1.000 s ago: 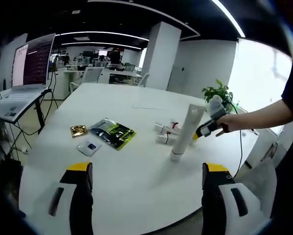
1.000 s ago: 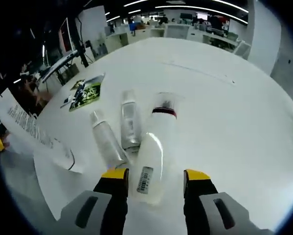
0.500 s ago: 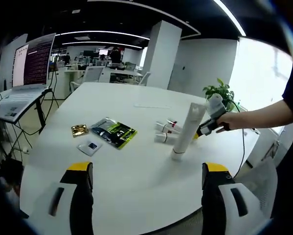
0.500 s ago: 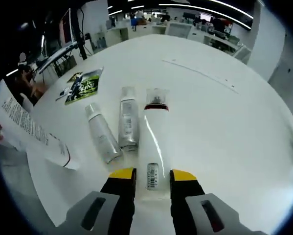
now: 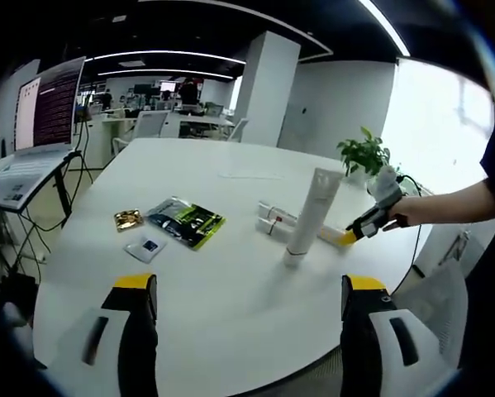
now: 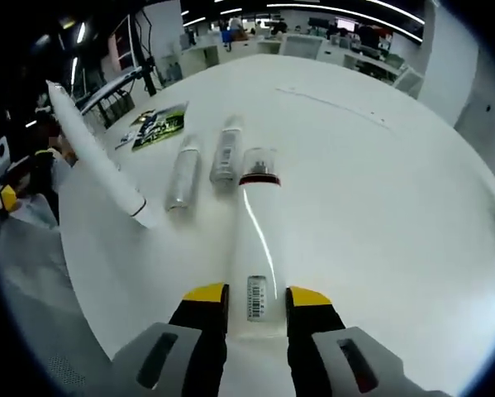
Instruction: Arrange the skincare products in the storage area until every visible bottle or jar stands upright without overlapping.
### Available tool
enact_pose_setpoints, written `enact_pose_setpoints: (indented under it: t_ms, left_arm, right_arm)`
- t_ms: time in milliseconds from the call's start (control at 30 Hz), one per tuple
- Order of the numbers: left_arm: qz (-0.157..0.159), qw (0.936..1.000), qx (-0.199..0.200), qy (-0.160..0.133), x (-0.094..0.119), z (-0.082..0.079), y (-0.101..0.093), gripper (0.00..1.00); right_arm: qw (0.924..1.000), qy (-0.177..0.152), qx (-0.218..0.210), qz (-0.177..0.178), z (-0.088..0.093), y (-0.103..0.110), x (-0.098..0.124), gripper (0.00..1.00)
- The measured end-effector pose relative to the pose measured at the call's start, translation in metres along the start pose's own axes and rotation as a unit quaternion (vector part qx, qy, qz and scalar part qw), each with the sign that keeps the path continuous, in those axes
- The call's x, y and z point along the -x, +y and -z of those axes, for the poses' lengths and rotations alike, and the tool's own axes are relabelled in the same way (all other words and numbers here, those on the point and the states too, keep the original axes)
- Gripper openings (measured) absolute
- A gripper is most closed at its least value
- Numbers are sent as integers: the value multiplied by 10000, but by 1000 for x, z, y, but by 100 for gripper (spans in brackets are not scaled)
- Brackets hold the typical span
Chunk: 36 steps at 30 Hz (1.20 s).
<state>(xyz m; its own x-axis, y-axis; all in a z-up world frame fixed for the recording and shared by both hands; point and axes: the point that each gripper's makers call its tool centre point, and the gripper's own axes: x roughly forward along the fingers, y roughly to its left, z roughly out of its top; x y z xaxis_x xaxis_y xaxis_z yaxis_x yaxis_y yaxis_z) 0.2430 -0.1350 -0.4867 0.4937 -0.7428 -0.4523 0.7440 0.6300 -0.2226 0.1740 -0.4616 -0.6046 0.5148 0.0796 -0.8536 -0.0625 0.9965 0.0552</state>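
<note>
Upright tube (image 5: 306, 217) flanks lying bottles (image 6: 202, 164); table (image 6: 379, 190) beyond open

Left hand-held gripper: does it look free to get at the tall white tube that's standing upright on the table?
Probably yes. The left hand-held gripper is open, and bare white table lies between it and the upright white tube. The right hand-held gripper, shut on a bottle, sits just beyond the tube.

left hand-held gripper (image 5: 243, 310) jaws apart, right hand-held gripper (image 6: 257, 299) clamped

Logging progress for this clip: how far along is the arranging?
Done: one white tube stands upright. In hand: the right gripper is shut on a red-banded bottle lying flat. Left: two small bottles lie on the table; the left gripper is open.
</note>
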Motion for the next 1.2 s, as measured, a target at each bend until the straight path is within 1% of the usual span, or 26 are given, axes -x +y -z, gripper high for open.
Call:
enact_pose_setpoints:
  t_ms: [133,167,233,300,367,400,433,467,533,567,633,700,867,967,1033,1100,1200]
  left_arm:
    - [45,10000,-12,21,0,0,-3,85]
    - [49,10000,-13,25,-1,0,-3,85]
    - [62,10000,-19,44,-1,1,-3,85]
    - [77,10000,-18,37,-1,1,-3,85]
    - [92,9999,-11,41,-1,1,-3,85]
    - [102,9999,-8,43,-1,1,-4,85]
    - [111,9999,-6,44,-1,1,-4,85]
    - [121,9999,-1,42,-1,1,-5,85]
    - [122,9999,2,42,-1,1,-5,85]
    - [120,9999,5,37,-1,0,-5,85]
    - [109,9999,25,15,0,0,-5,85]
    - [100,9999,43,-3,0,-1,-4,85]
    - [78,9999,67,-20,0,-1,-4,85]
    - [67,10000,66,-24,0,-2,-4,84]
    - [52,10000,78,-28,0,-2,-3,84]
    - [32,9999,96,-46,1,-2,-2,84]
    - [-5,9999,131,-77,1,-3,0,84]
  right_arm:
    - [10000,51,-55,-43,14,0,9,18]
    - [10000,71,-1,-54,19,2,12,18]
    - [9998,111,123,-75,22,-5,14,18]
    - [9995,104,297,-81,28,1,18,18]
    - [9988,97,464,-98,27,-4,18,19]
    - [9988,113,467,-98,27,-5,17,19]
    - [9986,148,489,-120,28,-4,17,23]
    - [9982,296,454,-266,32,1,17,30]
    - [9985,308,422,-186,34,1,13,44]
    - [9986,294,408,-191,34,1,13,44]
    - [9988,255,359,-229,29,3,12,42]
    - [9988,218,394,-217,20,4,10,46]
    - [9972,176,672,-272,-10,8,-2,44]
    - [9955,200,883,-265,-22,6,-11,43]
    - [9946,353,937,-276,-26,1,-19,39]
    - [9942,398,962,-283,-28,7,-18,35]
    - [9930,573,989,-302,-32,7,-21,31]
